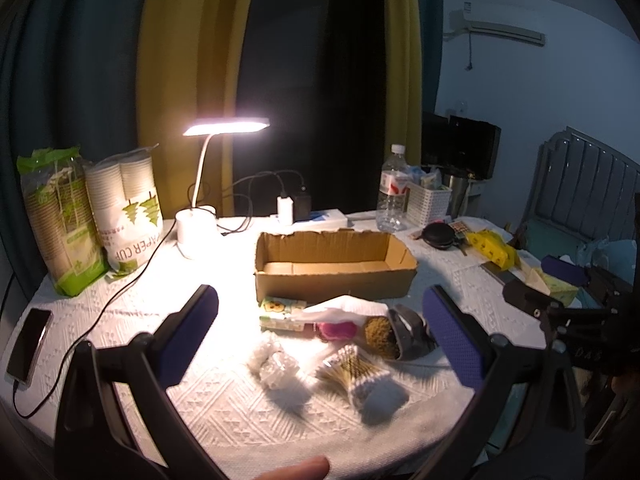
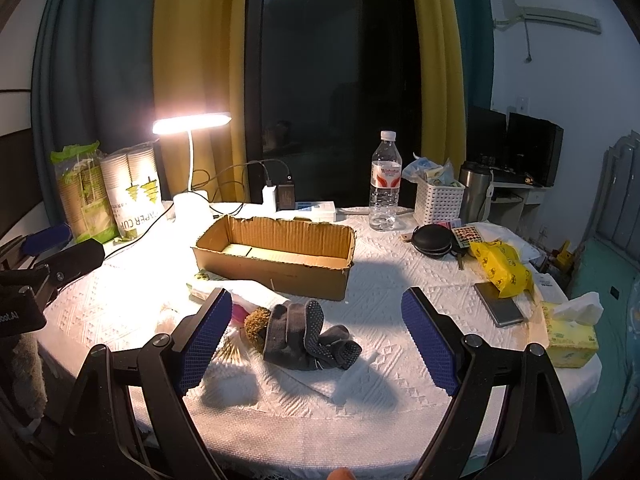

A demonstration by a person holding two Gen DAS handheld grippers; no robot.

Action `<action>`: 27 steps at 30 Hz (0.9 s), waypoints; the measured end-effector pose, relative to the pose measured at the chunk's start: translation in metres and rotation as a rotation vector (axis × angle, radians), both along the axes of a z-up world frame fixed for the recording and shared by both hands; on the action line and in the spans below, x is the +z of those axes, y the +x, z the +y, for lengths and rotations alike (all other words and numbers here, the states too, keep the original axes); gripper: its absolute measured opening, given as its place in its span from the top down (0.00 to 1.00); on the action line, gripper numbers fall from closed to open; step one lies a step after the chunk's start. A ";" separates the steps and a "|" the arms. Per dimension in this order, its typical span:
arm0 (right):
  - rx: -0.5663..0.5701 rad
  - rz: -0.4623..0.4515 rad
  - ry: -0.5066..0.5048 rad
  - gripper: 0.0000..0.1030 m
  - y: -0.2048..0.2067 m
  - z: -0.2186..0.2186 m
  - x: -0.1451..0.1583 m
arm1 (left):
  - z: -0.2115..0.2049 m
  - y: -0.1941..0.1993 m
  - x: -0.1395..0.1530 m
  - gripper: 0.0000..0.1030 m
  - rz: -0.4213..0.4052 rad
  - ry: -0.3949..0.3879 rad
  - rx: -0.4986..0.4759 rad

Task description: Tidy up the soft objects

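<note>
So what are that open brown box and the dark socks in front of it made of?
The box looks like plain corrugated cardboard, matte brown: its torn top edge shows the wavy fluting. The socks look like soft knitted fabric, dark grey, lying crumpled; rows of small dots on them are probably rubbery grip pads, though that is a guess.
</note>
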State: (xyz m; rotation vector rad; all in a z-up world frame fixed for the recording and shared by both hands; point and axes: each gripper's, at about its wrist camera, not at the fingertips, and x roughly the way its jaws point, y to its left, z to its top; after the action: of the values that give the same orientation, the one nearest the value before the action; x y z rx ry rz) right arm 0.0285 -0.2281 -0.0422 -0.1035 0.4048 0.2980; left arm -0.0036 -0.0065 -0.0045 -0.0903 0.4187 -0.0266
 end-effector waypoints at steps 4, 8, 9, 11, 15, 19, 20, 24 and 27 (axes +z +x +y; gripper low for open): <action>0.009 0.008 -0.002 0.14 0.001 0.005 -0.002 | 0.003 0.000 -0.003 0.00 0.001 0.001 -0.003; 0.011 0.008 -0.002 0.14 0.002 0.006 -0.003 | 0.003 0.000 -0.004 0.00 -0.001 0.003 -0.007; 0.010 0.007 -0.002 0.14 0.002 0.006 -0.003 | 0.003 -0.001 -0.005 0.00 -0.003 0.004 -0.007; 0.010 0.005 0.001 0.14 0.002 0.007 -0.003 | 0.003 -0.001 -0.005 0.00 -0.004 0.001 -0.003; 0.013 0.010 0.007 0.14 0.004 0.011 -0.005 | 0.006 0.001 -0.006 0.00 0.001 -0.007 0.008; 0.021 0.014 0.010 0.14 0.006 0.008 -0.005 | 0.007 0.008 -0.011 0.00 0.020 -0.013 0.001; 0.022 0.018 0.011 0.14 0.008 0.009 -0.006 | 0.006 0.010 -0.013 0.00 0.028 -0.010 -0.001; 0.013 0.041 0.020 0.14 0.018 0.002 -0.014 | 0.003 0.021 -0.030 0.00 0.086 0.008 -0.009; 0.008 0.071 0.023 0.14 0.028 -0.004 -0.025 | 0.002 0.033 -0.050 0.00 0.150 0.019 -0.010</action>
State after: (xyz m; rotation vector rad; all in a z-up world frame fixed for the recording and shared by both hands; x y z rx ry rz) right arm 0.0563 -0.2325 -0.0676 -0.0724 0.4715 0.3142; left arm 0.0294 -0.0047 -0.0550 -0.0720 0.5696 -0.0254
